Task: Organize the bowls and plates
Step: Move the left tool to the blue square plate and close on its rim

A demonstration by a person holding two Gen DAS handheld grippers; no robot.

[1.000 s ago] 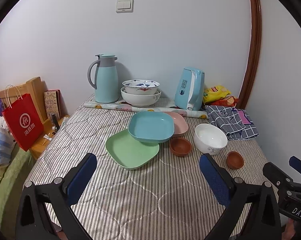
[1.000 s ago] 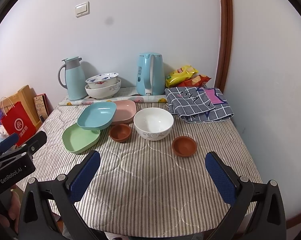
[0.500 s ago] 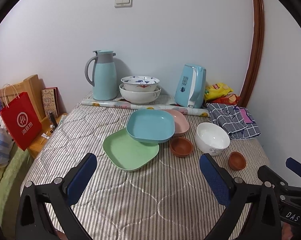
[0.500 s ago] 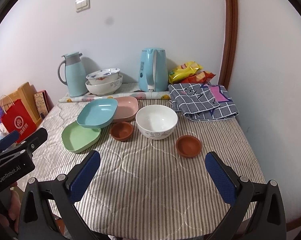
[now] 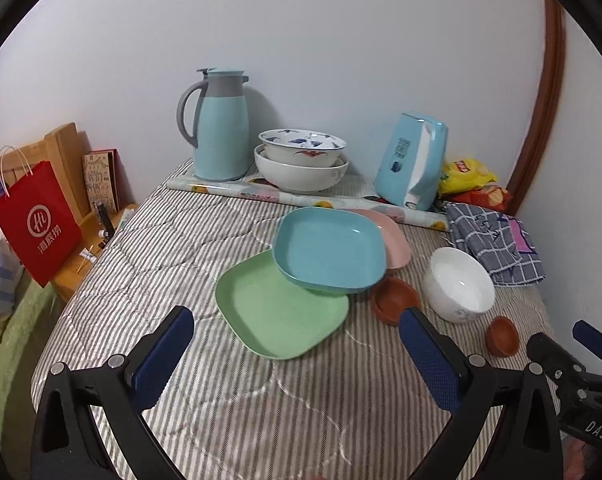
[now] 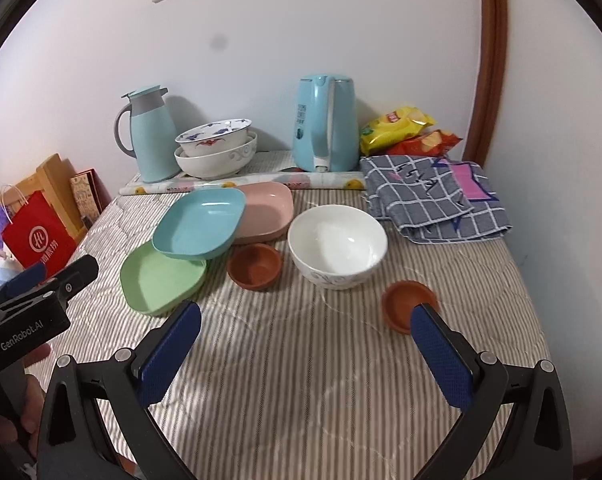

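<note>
Nothing looks sorted yet: both the left gripper (image 5: pixel 297 344) and right gripper (image 6: pixel 309 340) hover spread and empty, plates (image 6: pixel 199 230) loosely overlapped, bowls (image 6: pixel 338 246) scattered.

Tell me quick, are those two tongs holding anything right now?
Left tongs: open, holding nothing, above the striped cloth near the green plate.
Right tongs: open, holding nothing, near a small brown bowl.
</note>
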